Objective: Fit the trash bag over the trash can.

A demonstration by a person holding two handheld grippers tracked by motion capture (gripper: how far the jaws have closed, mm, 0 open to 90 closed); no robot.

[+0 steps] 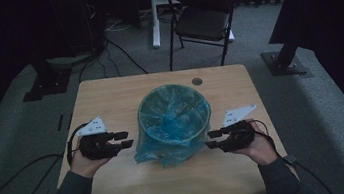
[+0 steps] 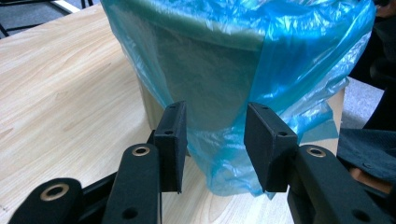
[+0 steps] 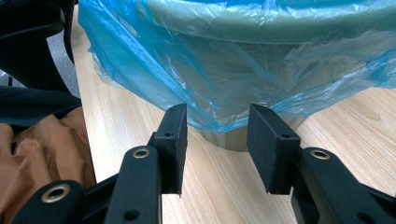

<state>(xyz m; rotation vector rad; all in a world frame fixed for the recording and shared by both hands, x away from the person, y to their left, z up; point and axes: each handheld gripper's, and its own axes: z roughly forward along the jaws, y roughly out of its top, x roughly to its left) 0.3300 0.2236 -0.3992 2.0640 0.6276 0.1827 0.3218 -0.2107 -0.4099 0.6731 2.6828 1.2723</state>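
At the middle of the bench (image 1: pixel 109 92), somewhat nearer its near edge than its far one, stands a round bin (image 1: pixel 174 113) lined with a blue plastic bag (image 1: pixel 167 150). The bag's mouth is folded over the rim and its loose skirt hangs down the outside wall, bunching on the wood at the near side. The left tongs (image 1: pixel 126 139) hover just beside the bin toward the bench's left edge, and the right tongs (image 1: pixel 212 139) just beside it toward the right edge, both aimed inward at the bag.

In the left gripper view the left tongs (image 2: pixel 215 140) stand open, the hanging plastic in front of the gap and no pad pressing on it. In the right gripper view the right tongs (image 3: pixel 215 144) are likewise open, with the lower hem of the bag just ahead of the jaws and bare wood beneath; nothing is held.

The step in hand looks like the approach for a two-sided hold on the bag's overhang, either to settle the liner on the bin or to draw it off; which of the two cannot be told. The next move probably calls for each pair of tongs to advance until a fold of plastic lies between the pads, then close on the film alone. The film is thin and slippery, so a shallow bite may slide out, and uneven pulling could tip the light bin.
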